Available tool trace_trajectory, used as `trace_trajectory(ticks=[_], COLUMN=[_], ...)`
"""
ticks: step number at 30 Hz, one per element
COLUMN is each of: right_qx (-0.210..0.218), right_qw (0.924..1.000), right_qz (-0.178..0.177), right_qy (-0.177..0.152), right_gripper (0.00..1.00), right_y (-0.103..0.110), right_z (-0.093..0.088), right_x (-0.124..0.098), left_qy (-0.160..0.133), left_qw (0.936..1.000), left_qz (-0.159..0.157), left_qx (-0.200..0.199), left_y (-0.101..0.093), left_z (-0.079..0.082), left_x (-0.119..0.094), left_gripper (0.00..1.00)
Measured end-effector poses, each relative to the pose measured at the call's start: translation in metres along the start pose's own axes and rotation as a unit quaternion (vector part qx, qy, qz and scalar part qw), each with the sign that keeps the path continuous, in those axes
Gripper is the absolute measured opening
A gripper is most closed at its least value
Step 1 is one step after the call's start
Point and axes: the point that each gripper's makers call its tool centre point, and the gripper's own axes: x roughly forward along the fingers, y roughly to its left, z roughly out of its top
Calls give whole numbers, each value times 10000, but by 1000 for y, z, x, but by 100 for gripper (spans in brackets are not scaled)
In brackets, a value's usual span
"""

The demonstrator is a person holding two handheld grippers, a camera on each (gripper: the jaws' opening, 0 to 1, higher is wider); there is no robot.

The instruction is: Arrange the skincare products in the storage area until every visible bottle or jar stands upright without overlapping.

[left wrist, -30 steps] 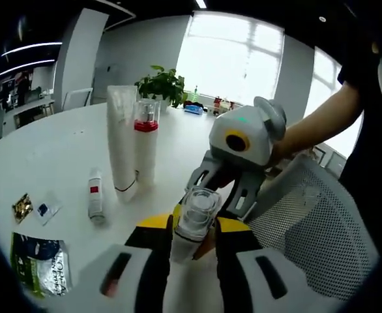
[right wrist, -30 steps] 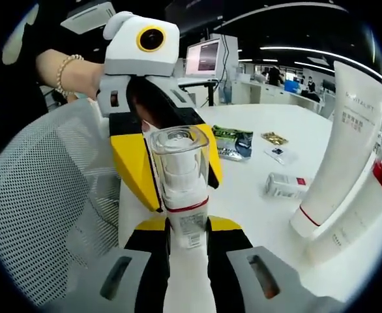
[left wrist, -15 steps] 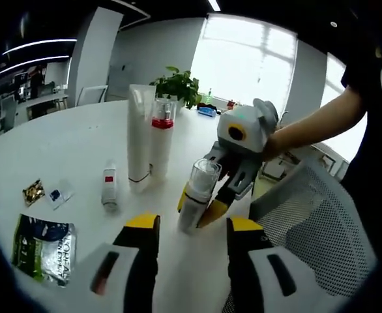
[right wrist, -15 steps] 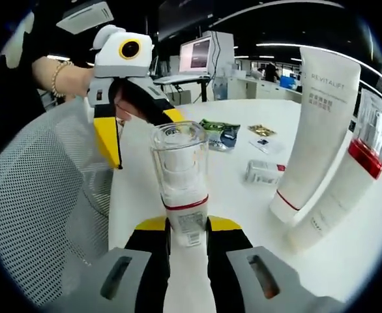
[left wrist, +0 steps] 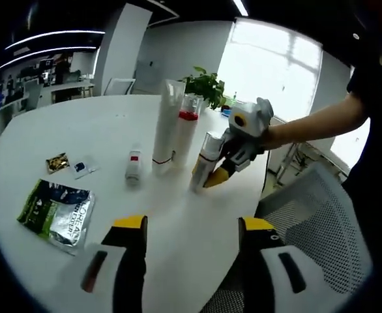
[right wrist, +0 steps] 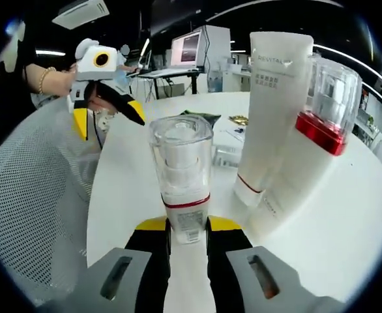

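A small white bottle with a clear cap [right wrist: 181, 176] stands upright between the jaws of my right gripper [right wrist: 188, 228], which is shut on its lower body. Just right of it stand a tall white tube [right wrist: 272, 111] and a white bottle with a red collar [right wrist: 315, 130]. In the left gripper view the same clear-capped bottle [left wrist: 204, 160] is held by the right gripper [left wrist: 218, 175] beside the tube [left wrist: 165, 124] and red-collared bottle [left wrist: 184, 134]. A small white bottle [left wrist: 133, 171] lies on its side. My left gripper [left wrist: 192, 228] is open, holding nothing, well back from them.
A green sachet [left wrist: 57, 208] and two small sachets [left wrist: 57, 163] lie on the round white table [left wrist: 178, 241]. A mesh chair [left wrist: 308, 215] stands at the table's edge, and a potted plant [left wrist: 204, 85] stands at the far side. The person's arm [left wrist: 315, 124] reaches in from the right.
My left gripper has let go of the clear-capped bottle and drawn back, open. My right gripper has carried the bottle closer to the tube and the red-collared bottle.
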Motion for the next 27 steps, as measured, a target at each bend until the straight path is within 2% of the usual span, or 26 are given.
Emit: trace_trajectory(ticks=[7,27], right_qx=[-3,-164], right_qw=[10000,9990], right_qz=[61,331], right_qy=[29,235], right_gripper=[20,20], right_y=[-17,-35], right_z=[-8,-23], right_x=[1,6], left_qy=[11,61], left_qw=[9997,9984], left_qz=[211,467], left_qx=[-140,-317], left_y=[1,6], left_z=[-3,-8], left_x=[-8,-6], left_gripper=[57,57])
